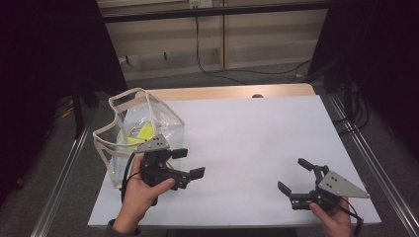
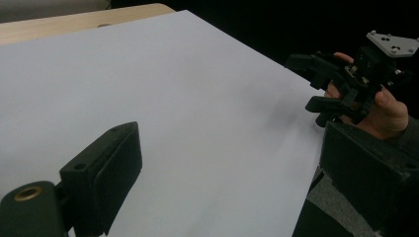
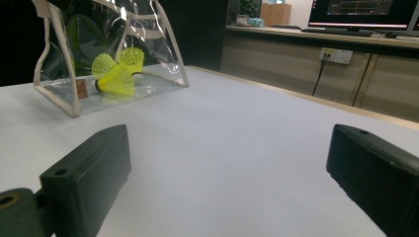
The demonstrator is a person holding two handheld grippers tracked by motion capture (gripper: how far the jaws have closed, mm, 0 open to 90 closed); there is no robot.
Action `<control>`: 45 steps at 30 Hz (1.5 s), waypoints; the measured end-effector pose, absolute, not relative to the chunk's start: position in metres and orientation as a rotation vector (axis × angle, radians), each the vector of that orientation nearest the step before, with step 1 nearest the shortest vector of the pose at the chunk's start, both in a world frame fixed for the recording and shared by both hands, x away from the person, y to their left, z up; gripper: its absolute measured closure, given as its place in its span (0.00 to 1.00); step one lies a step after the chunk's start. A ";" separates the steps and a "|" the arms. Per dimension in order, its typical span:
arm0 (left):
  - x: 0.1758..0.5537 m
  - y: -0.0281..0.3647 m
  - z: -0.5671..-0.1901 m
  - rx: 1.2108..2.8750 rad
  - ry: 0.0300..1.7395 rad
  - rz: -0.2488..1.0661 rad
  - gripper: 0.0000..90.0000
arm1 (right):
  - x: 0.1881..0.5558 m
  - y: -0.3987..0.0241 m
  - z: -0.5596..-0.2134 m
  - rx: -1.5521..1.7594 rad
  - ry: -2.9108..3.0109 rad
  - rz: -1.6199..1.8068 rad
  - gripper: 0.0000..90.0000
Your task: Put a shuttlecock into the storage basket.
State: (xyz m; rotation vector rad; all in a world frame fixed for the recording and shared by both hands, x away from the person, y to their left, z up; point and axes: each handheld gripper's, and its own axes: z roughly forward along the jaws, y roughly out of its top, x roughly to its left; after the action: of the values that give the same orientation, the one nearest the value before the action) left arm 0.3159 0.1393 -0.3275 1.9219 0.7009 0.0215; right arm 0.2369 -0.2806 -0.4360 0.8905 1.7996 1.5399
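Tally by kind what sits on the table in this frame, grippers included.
Clear bag with cream trim: 1
Yellow shuttlecocks inside the bag: 2, as far as the right gripper view shows
Hand-held grippers: 2, the left gripper beside the bag and the right gripper at the near right, both open with nothing between the jaws
Total: 5

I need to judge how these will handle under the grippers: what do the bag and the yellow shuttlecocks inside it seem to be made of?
The bag looks like clear, glossy soft plastic, likely vinyl: you see through it and it shows creases and reflections. Its edges and handles appear to be cream fabric binding. The shuttlecocks have a fine yellow mesh skirt, probably nylon or plastic rather than feathers; their heads are too small to judge.
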 end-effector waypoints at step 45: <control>0.309 0.140 -0.374 1.910 0.615 0.003 0.08 | 0.237 -0.281 -0.436 0.887 1.800 1.540 0.03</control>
State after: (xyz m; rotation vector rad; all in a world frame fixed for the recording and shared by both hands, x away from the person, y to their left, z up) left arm 0.3085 0.1397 -0.3742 1.9104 0.6150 0.0026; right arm 0.2365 -0.2812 -0.4357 0.8869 1.8000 1.5395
